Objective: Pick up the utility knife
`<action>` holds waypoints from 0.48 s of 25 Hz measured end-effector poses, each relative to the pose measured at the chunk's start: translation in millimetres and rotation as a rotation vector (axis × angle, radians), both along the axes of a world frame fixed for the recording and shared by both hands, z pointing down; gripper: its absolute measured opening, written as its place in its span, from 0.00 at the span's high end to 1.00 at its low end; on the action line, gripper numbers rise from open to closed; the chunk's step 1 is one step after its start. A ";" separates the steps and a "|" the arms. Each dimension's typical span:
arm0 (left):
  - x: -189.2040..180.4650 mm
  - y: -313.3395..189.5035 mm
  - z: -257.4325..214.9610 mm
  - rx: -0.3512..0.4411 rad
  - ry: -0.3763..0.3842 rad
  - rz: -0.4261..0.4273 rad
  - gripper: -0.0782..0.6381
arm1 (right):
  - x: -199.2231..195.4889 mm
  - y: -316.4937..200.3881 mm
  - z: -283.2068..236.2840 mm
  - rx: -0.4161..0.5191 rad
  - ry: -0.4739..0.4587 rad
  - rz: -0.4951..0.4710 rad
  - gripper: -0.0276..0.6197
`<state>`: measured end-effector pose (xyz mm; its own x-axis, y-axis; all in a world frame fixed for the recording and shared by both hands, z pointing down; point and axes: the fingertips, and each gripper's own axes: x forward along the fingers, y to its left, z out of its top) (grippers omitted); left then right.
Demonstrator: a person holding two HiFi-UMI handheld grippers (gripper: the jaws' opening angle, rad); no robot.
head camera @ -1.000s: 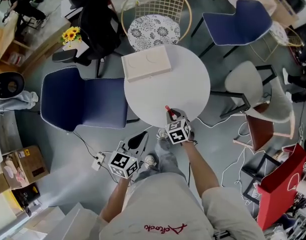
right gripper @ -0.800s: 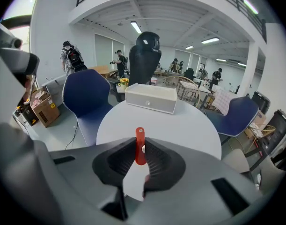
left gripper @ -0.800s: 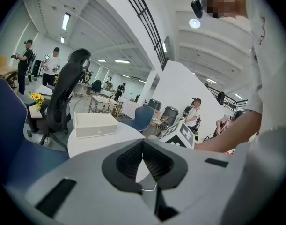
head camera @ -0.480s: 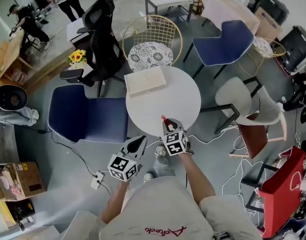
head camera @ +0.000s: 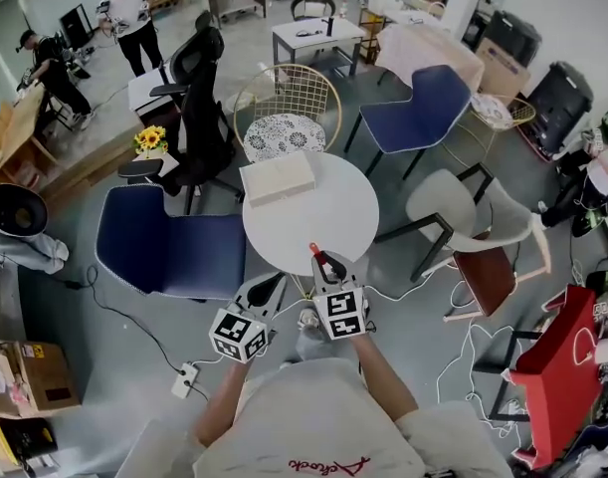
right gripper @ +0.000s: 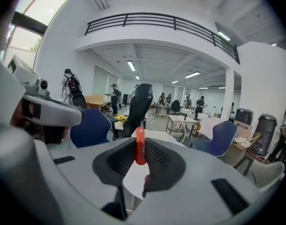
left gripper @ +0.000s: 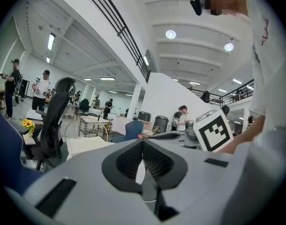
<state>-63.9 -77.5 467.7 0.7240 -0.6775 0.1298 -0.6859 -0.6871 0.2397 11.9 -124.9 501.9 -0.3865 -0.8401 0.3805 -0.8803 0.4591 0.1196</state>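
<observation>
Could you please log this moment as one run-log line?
right tool: shut on utility knife | left tool: shut, empty | box: on table

Lay open across the near surface (head camera: pixel 333 212). Blocked farther back by a white box (head camera: pixel 277 179), leftward by a blue chair (head camera: pixel 169 242).

Only real text: a red script word on the person's shirt (head camera: pixel 328 460), upside down in head view, letters not legible. Cubes on left gripper (head camera: pixel 271 285) and right gripper (head camera: pixel 325 267) carry black-and-white square code markers, no letters. Yellow sticker on cardboard box (head camera: pixel 30 368): too small to read.
</observation>
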 end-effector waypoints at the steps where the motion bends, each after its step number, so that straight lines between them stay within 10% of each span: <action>1: 0.9 6.2 0.1 0.003 0.000 0.007 0.87 | -0.3 10.1 -8.9 0.020 -0.017 0.005 0.86; 12: 4.7 65.9 0.0 0.025 0.006 0.047 0.87 | 1.3 102.2 -36.1 0.097 -0.042 0.032 0.86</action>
<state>-59.2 -11.6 467.6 0.7557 -0.6459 0.1086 -0.6514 -0.7241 0.2264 13.2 -22.7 465.8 -0.3722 -0.8844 0.2814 -0.8996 0.4184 0.1251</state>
